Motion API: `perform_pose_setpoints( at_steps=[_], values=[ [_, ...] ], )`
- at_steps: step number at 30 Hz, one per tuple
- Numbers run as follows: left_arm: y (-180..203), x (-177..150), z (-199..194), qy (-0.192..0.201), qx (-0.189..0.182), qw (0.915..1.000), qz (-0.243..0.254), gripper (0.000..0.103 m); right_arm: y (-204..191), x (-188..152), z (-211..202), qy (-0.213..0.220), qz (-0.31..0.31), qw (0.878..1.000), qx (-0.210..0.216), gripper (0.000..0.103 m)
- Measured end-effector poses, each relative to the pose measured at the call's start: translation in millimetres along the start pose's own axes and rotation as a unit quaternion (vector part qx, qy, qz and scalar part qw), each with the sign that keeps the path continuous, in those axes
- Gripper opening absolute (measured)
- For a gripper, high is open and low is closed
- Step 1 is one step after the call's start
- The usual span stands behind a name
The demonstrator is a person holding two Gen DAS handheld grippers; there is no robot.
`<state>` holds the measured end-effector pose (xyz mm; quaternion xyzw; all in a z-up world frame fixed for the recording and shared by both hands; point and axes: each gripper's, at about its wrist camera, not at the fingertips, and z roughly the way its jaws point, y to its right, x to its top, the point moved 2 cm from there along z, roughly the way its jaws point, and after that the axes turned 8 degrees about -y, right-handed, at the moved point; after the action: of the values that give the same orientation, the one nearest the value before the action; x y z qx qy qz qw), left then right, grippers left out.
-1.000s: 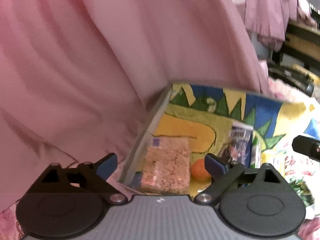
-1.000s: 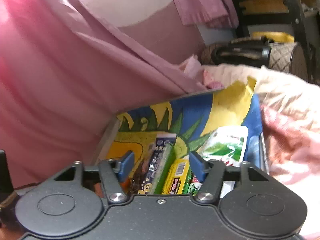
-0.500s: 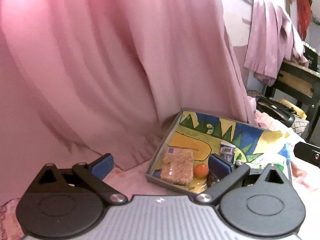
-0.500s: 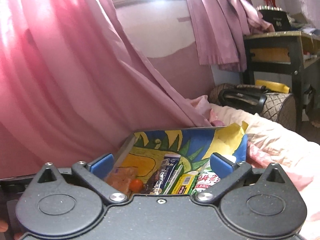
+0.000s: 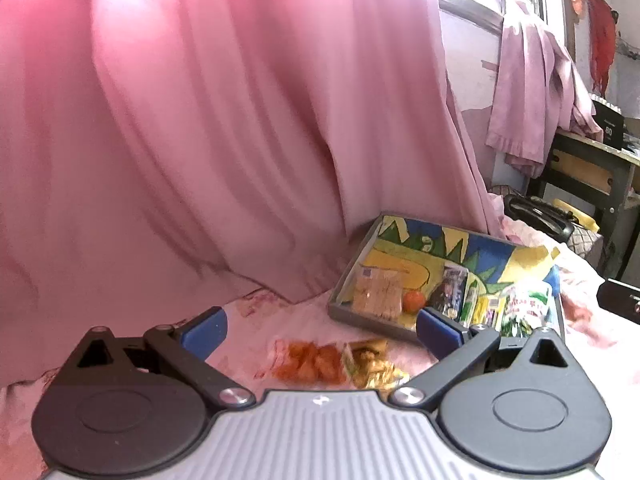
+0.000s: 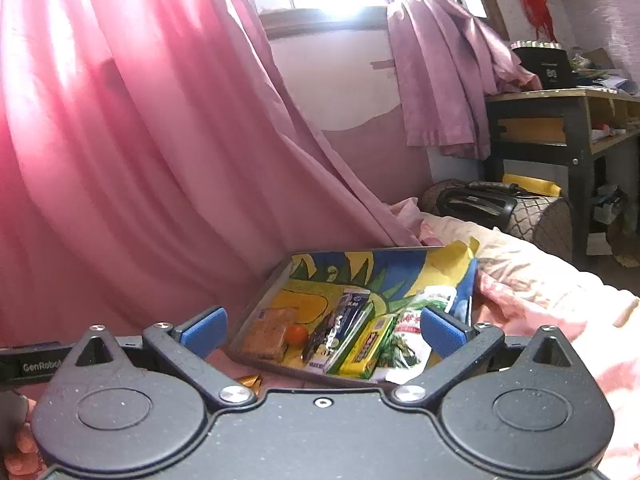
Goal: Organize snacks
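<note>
A tray [image 5: 362, 250] [image 6: 264, 292] with a bright dinosaur picture lies on the pink bedding, against the curtain. In it lie a brown cracker pack [image 5: 378, 290] [image 6: 266, 334], a small orange ball [image 5: 414, 300] [image 6: 297, 333], a dark stick pack [image 5: 452, 286] [image 6: 346, 314], a yellow bar [image 6: 366, 348] and a green and white pouch [image 5: 524, 308] [image 6: 408, 338]. On the bedding in front of the tray lie an orange snack bag [image 5: 310, 362] and a gold wrapper [image 5: 370, 364] [image 6: 248, 381]. My left gripper [image 5: 320, 328] hangs open over those two, holding nothing. My right gripper [image 6: 322, 330] is open and empty, short of the tray.
A pink curtain [image 5: 200, 120] hangs close on the left and behind the tray. At the right stand a dark desk [image 6: 560, 120], a black bag [image 6: 476, 200] and a hanging lilac garment [image 6: 436, 80]. Rumpled pink bedding [image 6: 540, 300] spreads to the right.
Both grippers have drawn back and up from the tray, which now looks smaller. The right jaws have spread wider. The orange bag and gold wrapper have come into the left view.
</note>
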<state>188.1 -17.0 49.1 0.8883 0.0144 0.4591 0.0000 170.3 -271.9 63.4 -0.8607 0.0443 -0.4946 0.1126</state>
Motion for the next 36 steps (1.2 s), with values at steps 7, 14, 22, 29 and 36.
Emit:
perform_pose_setpoints(
  at_steps=[7, 14, 22, 29, 36],
  values=[
    [-7, -27, -31, 0.003, 0.007, 0.9999, 0.007, 0.103, -7, -28, -37, -0.003, -0.005, 1.0, 0.003, 0.102],
    [-11, -55, -56, -0.001, 0.008, 0.9997, 0.024, 0.103, -20, -57, -63, -0.017, -0.021, 1.0, 0.003, 0.102],
    [-16, -87, -69, -0.025, 0.001, 0.9989, 0.039, 0.103, -31, -82, -80, -0.039, -0.035, 0.999, 0.001, 0.102],
    [-29, -118, -66, -0.054, 0.009, 0.9978, 0.037, 0.103, -40, -102, -81, -0.069, -0.054, 0.996, -0.01, 0.102],
    [-38, -124, -60, -0.075, 0.026, 0.9967, 0.02, 0.103, -51, -117, -65, -0.099, -0.084, 0.991, -0.017, 0.102]
  ],
)
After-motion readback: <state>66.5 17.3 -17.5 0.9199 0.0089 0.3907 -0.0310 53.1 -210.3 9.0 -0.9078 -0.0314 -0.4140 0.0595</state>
